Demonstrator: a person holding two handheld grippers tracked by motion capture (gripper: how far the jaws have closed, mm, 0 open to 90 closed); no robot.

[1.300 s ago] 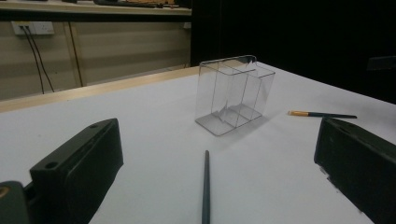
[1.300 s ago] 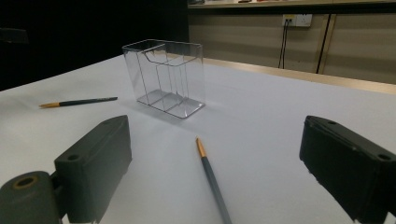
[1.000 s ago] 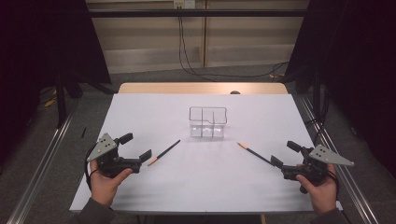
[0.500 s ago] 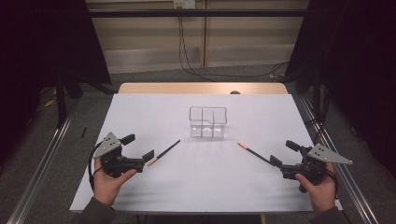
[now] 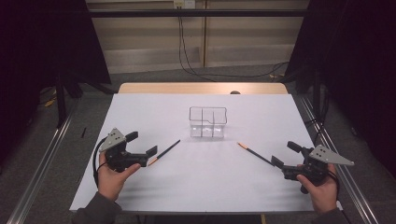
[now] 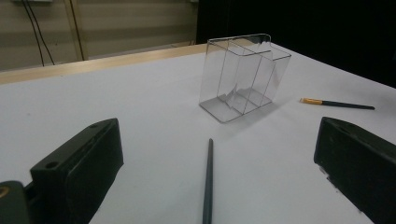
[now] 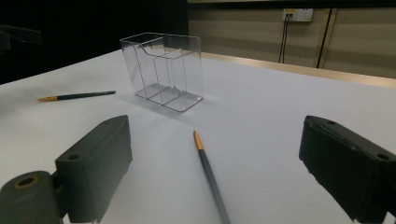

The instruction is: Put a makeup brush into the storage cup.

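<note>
Looking down from the high view: left gripper point(image 5: 142, 143), jaws apart, sits at the near end of the left pencil point(image 5: 163, 152), which lies flat on the white table point(image 5: 154, 112). Right gripper point(image 5: 284, 155), jaws also apart, sits at the near end of the right pencil point(image 5: 255, 155). Clear divided holder point(image 5: 208, 122) stands upright between and beyond both pencils, apart from them.

Left gripper view: pencil runs up between the spread jaws, not touched; holder beyond it.

Right gripper view: orange-tipped pencil lies between the wide jaws, ungripped, pointing toward the holder.
</note>
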